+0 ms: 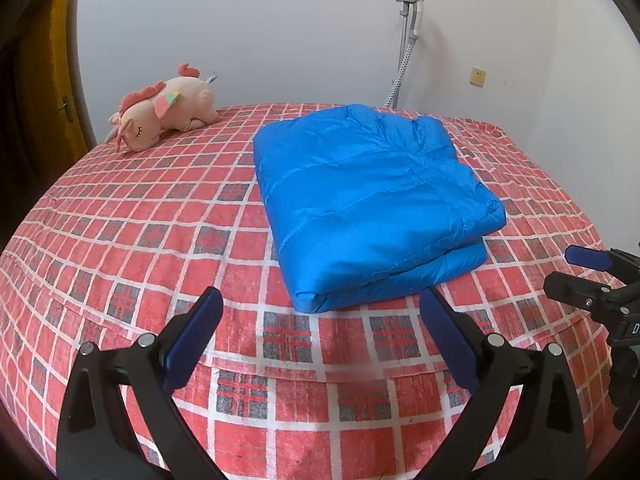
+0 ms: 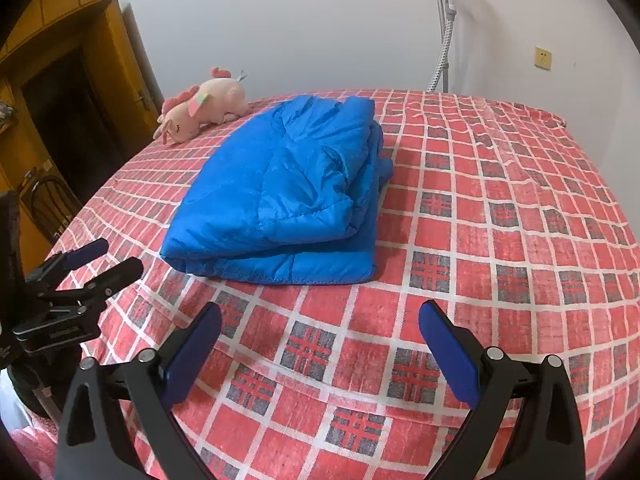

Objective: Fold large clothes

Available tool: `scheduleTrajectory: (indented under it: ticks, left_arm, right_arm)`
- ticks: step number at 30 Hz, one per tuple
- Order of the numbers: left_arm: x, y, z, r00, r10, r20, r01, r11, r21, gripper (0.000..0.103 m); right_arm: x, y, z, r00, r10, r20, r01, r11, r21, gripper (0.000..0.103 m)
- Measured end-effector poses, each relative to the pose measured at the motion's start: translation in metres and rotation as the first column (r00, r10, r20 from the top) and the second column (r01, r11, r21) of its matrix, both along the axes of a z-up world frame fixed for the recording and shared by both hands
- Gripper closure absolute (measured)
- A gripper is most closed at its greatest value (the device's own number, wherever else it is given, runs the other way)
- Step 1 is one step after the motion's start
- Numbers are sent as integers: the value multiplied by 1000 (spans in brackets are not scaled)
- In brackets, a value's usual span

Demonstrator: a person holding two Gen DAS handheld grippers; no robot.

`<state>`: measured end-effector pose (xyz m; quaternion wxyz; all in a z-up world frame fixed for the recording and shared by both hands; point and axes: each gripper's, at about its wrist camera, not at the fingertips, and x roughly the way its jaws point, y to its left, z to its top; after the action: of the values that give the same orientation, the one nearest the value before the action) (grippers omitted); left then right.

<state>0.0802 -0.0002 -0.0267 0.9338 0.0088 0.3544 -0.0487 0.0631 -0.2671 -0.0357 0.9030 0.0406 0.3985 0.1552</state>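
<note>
A blue puffy jacket (image 1: pixel 372 196) (image 2: pixel 288 192) lies folded into a thick rectangular bundle on the red checked bed (image 1: pixel 140 216) (image 2: pixel 500 208). My left gripper (image 1: pixel 322 320) hovers open just short of the bundle's near corner, with nothing between its blue pads. In the right wrist view my right gripper (image 2: pixel 320 332) is open too, held back from the bundle's near edge above the bedspread. Each gripper shows in the other's view: the right one (image 1: pixel 568 268) at the right edge, the left one (image 2: pixel 106 258) at the left edge.
A pink plush unicorn (image 1: pixel 168 108) (image 2: pixel 204 106) lies at the far left of the bed. A garment steamer pole (image 1: pixel 406 40) (image 2: pixel 444 24) stands against the white wall behind the bed. A wooden door (image 2: pixel 60 80) and a chair (image 2: pixel 48 204) are to the left.
</note>
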Motion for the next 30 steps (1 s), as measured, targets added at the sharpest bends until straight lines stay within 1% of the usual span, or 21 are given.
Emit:
scheduleTrajectory:
  ticks: [5,30]
  left_arm:
    - [1,2,-1,1000,1,-1,-1,1000,-3,5]
    - [-1,-2,-2,1000,-15,-2,15,1000,-12,5]
  right_arm:
    - [-1,1,1,1000,13,3,-13,1000,1,4]
    - [-2,2,1,1000,14,5,-14,1000,-3,4]
